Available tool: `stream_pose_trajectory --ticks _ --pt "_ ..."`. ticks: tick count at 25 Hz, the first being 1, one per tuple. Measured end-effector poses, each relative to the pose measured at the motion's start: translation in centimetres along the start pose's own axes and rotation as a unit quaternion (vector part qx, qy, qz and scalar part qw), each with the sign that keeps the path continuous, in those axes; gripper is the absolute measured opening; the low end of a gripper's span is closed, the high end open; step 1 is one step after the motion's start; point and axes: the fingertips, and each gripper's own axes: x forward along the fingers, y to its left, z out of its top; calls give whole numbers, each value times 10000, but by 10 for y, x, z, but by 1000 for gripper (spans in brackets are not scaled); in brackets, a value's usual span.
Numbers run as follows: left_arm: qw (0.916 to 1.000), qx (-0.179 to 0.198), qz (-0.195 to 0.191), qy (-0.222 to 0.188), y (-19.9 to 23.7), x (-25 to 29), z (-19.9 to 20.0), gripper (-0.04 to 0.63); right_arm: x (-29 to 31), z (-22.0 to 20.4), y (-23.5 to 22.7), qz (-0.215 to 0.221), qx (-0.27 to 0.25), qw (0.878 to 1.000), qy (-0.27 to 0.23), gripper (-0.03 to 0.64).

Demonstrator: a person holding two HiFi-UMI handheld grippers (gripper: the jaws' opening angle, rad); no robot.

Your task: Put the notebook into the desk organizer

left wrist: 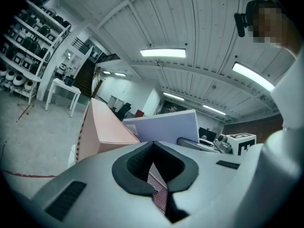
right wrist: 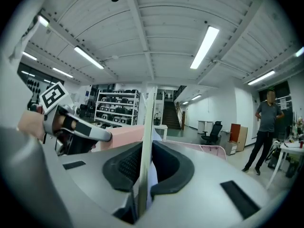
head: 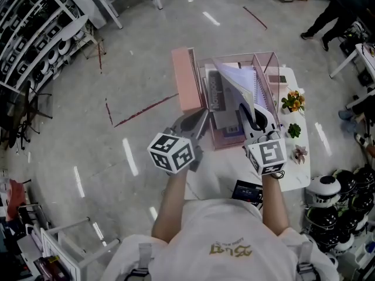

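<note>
Notebook (head: pixel 233 88) sits partly in the clear pink organizer (head: pixel 234 56) on a white counter (head: pixel 294 170), its pages lifted. The right hand-held gripper (right wrist: pixel 145 171) is clenched on the notebook's edge. The left hand-held gripper (left wrist: pixel 156 186) grips a thin pink wall of the organizer.

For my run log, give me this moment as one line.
right gripper: shut on notebook | notebook: tilted, over desk organizer | left gripper: shut on desk organizer, near edge
</note>
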Motion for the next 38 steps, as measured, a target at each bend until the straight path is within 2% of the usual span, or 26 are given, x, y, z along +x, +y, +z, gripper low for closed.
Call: stream_pose_trajectory --ticks 6,16,24,27,33,38 --pt "10000 -12 -19 9 2 -1 -2 17 8 -22 20 528 -294 9964 597 59" --pt "10000 -36 -41 4 4 -7 -1 17 10 -42 38 970 -329 9863 1291 177" --pt "9999 -43 -93 -19 0 -9 0 17 2 -57 57 1660 -552 9669 1855 304" --pt "9999 -60 -116 1 1 -12 -1 17 -2 -62 60 1691 -650 9620 2042 352" --pt "9998 -112 -140 61 0 -15 -5 17 -13 -65 58 1565 -660 9605 2203 379" --pt "9997 -164 -176 95 -2 -16 -10 17 -22 -55 57 1469 -368 9703 1886 388"
